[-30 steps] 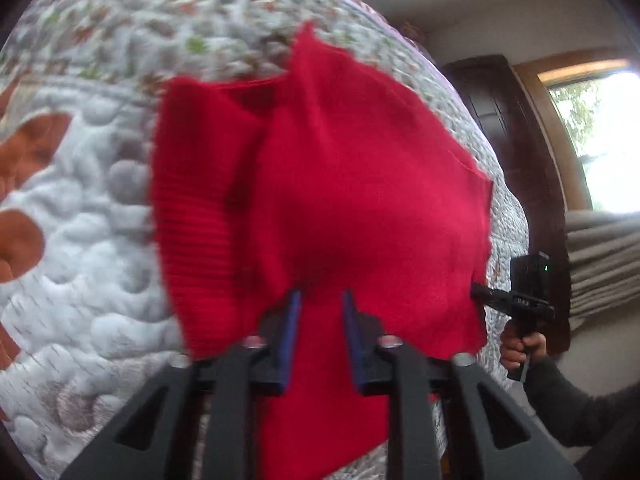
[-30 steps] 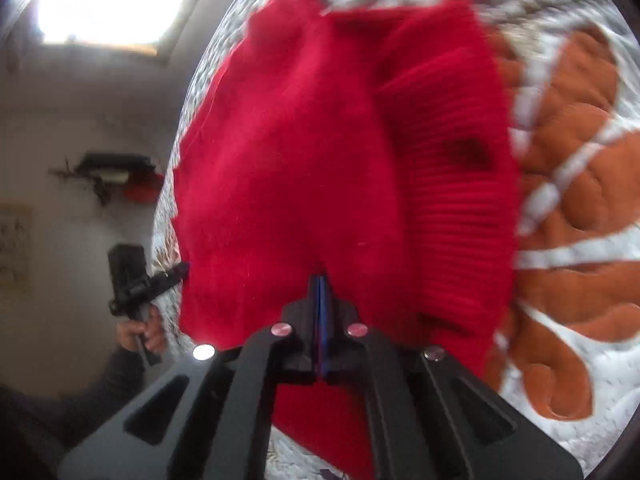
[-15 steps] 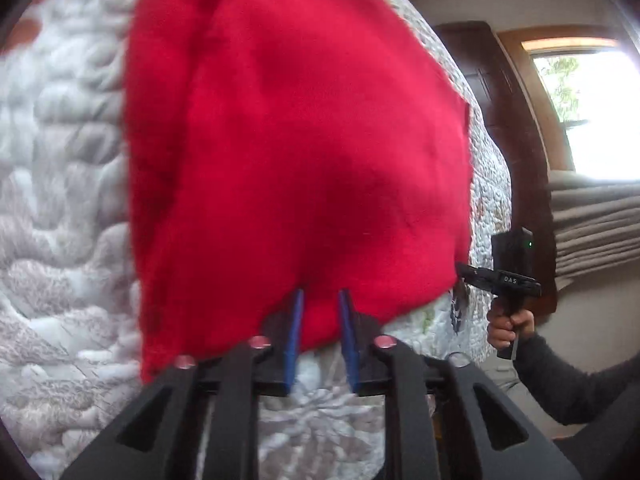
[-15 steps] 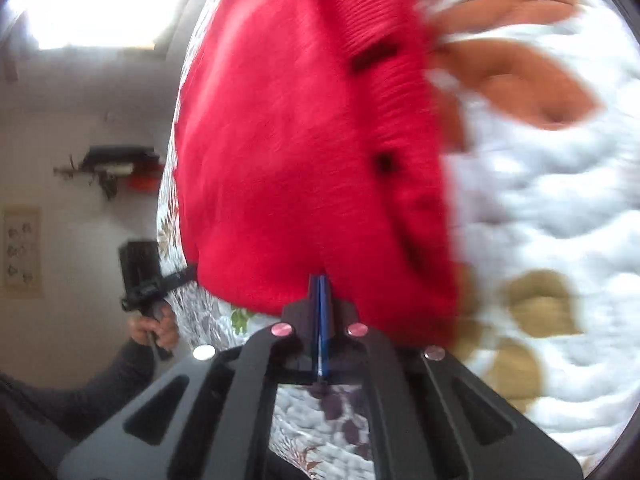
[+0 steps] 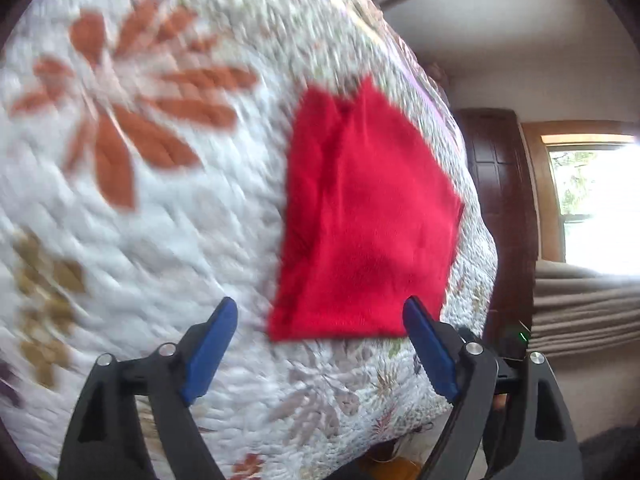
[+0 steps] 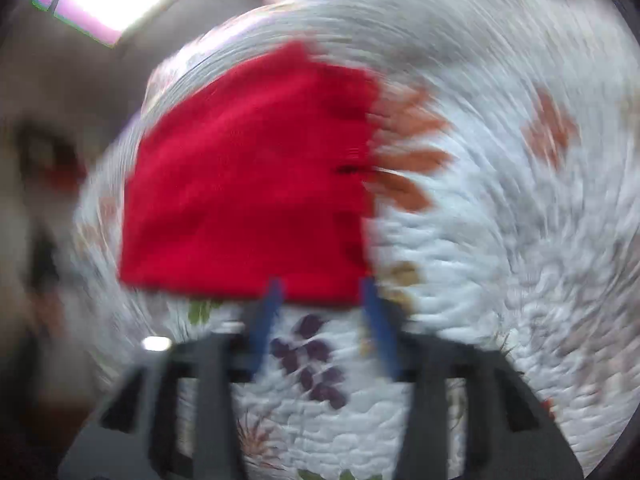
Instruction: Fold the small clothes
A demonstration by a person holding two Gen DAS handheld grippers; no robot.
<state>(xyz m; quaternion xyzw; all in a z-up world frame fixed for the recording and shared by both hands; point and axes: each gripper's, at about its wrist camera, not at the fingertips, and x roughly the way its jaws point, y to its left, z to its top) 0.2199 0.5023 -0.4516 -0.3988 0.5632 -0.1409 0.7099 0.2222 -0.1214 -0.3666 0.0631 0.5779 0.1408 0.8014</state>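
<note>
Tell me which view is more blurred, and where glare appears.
Right wrist view: heavy swirling blur over the quilt and red garment, glare top left. Left wrist view: milder blur, the fingers stay sharp, window overexposed at right.

White floral quilt [image 5: 160, 220], dark wooden door [image 5: 504, 200], bright window [image 5: 600, 200].

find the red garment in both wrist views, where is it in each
Left wrist: the red garment lies right of centre on the quilt, its near edge between the open blue fingers.
Right wrist: it sits left of centre, blurred.
Shared landmark: the rust-orange flower print beside its ribbed edge.
</note>
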